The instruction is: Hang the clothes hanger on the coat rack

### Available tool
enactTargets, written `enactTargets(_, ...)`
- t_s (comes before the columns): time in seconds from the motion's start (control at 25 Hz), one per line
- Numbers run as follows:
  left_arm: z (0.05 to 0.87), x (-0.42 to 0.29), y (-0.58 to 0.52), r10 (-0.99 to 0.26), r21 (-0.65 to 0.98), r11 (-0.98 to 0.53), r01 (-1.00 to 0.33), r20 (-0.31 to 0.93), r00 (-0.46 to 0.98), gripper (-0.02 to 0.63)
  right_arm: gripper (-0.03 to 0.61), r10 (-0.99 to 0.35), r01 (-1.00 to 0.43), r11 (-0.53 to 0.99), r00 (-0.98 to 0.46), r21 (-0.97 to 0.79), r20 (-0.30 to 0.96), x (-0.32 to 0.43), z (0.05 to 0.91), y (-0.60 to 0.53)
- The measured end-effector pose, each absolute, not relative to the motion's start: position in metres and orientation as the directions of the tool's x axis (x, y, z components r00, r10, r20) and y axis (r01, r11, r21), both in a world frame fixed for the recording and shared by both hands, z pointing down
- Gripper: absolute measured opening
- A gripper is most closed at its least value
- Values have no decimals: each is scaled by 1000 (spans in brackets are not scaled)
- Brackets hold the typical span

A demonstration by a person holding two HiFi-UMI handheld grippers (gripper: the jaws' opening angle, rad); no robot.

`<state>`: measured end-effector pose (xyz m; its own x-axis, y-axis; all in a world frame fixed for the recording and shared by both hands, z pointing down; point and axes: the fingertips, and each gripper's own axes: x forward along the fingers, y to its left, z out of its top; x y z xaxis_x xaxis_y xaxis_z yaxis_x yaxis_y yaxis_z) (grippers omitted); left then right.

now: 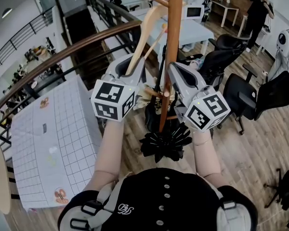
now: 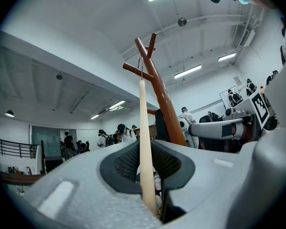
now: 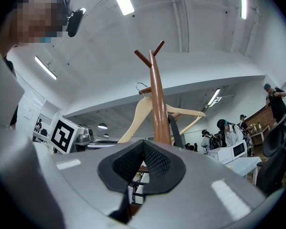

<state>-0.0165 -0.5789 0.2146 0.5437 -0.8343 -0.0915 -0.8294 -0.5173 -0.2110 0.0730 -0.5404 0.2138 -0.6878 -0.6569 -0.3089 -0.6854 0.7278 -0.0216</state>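
Head view, stock as seen from the floor.

- Rack (image 1: 172,42): brown wooden pole with forked pegs, black ribbed foot (image 1: 166,141), standing off the right edge of the gridded table (image 1: 62,129).
- Hanger (image 1: 147,28): pale wood, up against the pole. In the left gripper view it shows edge-on (image 2: 143,142), with its wire hook (image 2: 141,66) looped over a peg (image 2: 133,70) near the rack's top (image 2: 164,99).
- Left gripper (image 1: 133,61): raised beside the pole and clamped on the hanger's lower arm, the wood running between its black pads.
- Right gripper (image 1: 176,71): just right of the pole, level with the left. Its own view shows the jaws drawn together, tips meeting, nothing between them, with the rack (image 3: 157,99) and hanger (image 3: 138,113) beyond.
- Chairs (image 1: 245,97): black, on the wood floor well right of the table.
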Motion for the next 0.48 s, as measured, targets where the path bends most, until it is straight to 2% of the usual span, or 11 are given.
enactTargets(0.48, 231, -13, -583, -839, -198, -526, -827, -43, 543, 55, 0, -680, -701, 711, -669, -49, -299, 81, 226, -541)
